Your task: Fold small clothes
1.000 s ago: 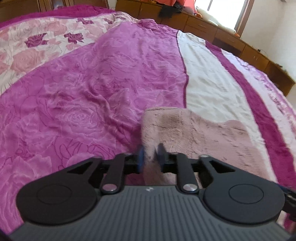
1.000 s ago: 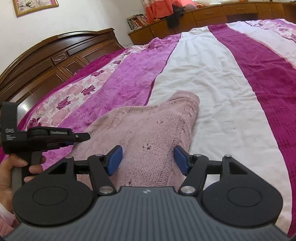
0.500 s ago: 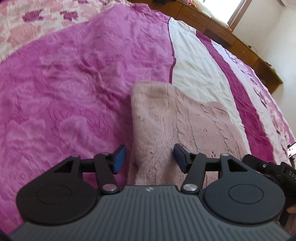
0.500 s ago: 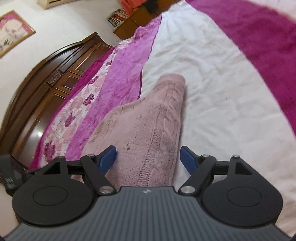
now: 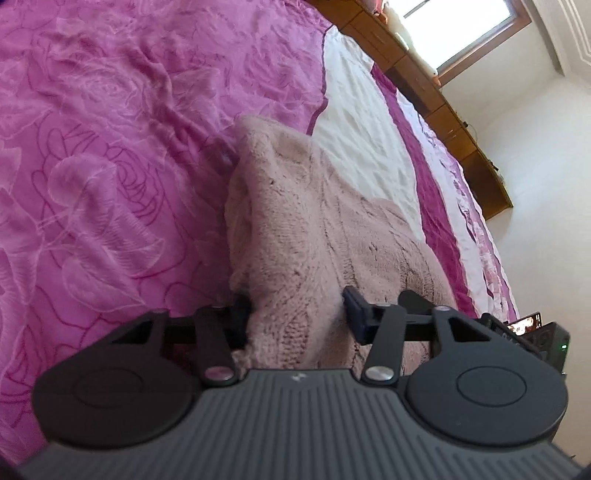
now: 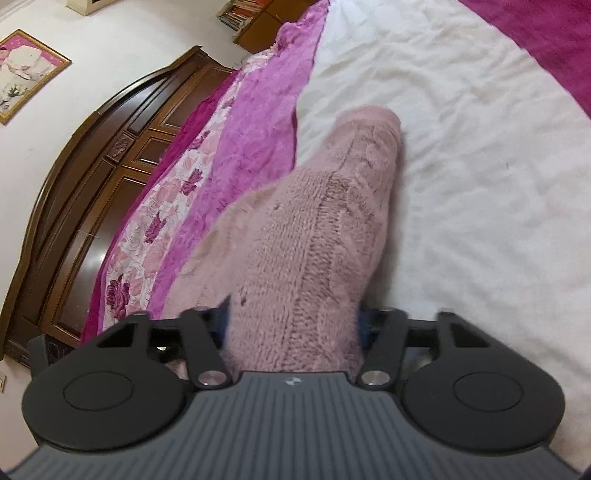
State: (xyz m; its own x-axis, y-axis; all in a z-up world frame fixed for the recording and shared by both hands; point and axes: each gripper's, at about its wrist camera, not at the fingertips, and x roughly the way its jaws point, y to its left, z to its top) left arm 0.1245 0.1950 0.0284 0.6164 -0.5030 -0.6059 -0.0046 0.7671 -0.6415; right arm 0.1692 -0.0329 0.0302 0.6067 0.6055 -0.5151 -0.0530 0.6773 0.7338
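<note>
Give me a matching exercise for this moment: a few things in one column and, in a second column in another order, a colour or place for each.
Things:
1. knitted garment
2. headboard
3. framed picture
4. window

Descriptions:
A. dark carved wood, at the end of the bed
B. pale pink, lying on the bedspread between the fingers of both the left gripper and the right gripper
C. bright with daylight, above a long wooden cabinet
D. gold-edged, hanging on the white wall

Pairs: 1-B, 2-A, 3-D, 4-C
</note>
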